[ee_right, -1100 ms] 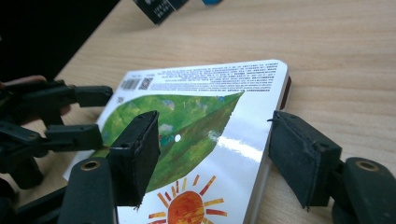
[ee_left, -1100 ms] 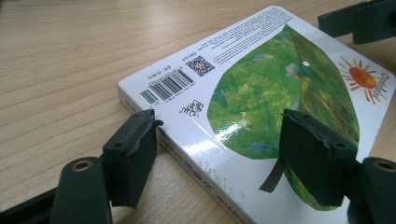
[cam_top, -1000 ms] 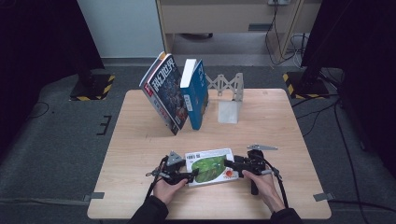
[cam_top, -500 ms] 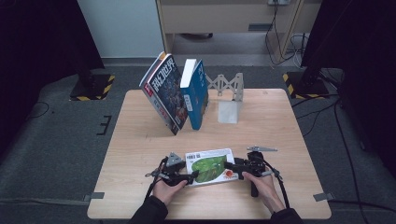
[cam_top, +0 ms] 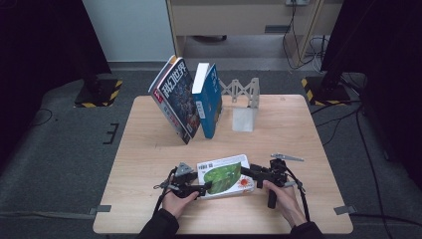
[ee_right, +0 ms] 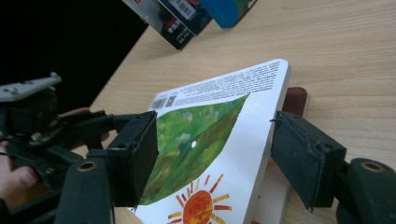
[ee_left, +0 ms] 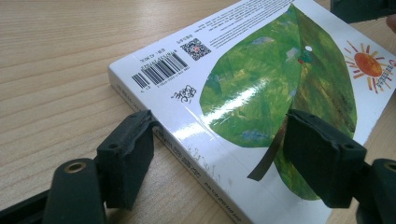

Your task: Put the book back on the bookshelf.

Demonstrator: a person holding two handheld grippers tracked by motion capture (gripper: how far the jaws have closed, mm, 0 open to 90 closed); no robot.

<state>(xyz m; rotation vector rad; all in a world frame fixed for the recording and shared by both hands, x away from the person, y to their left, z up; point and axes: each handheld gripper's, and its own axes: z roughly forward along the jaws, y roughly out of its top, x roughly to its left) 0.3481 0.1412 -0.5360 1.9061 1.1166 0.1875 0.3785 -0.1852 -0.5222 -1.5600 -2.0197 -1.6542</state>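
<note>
A light wooden table (cam_top: 149, 149) fills the middle of the high view, with grey floor around it. At its far side two books stand leaning: a dark magazine-like book (cam_top: 175, 99) tilted to the left, and a blue book (cam_top: 209, 99) just right of it, the two touching near their bases. Right of the blue book, just beside it, stands a metal bookend (cam_top: 245, 105). At the near edge lies a white picture book (cam_top: 224, 175) with a green leaf and an orange sun on its cover and a barcode at its far left corner; its right end looks raised off the wood in the right gripper view, with a second, reddish-edged book (ee_right: 295, 100) beneath it. The left gripper (cam_top: 196, 189) sits at the picture book's left near corner, its jaws spread, one beside the spine edge and the other over the cover; whether the pads (ee_left: 128, 156) press the book I cannot tell. The right gripper (cam_top: 249, 174) comes in at the book's right end, jaws apart on either side of the cover edge, astride the book but not visibly pinching it. A small grey metal piece (cam_top: 286, 157) lies on the table just beyond the right gripper.
</note>
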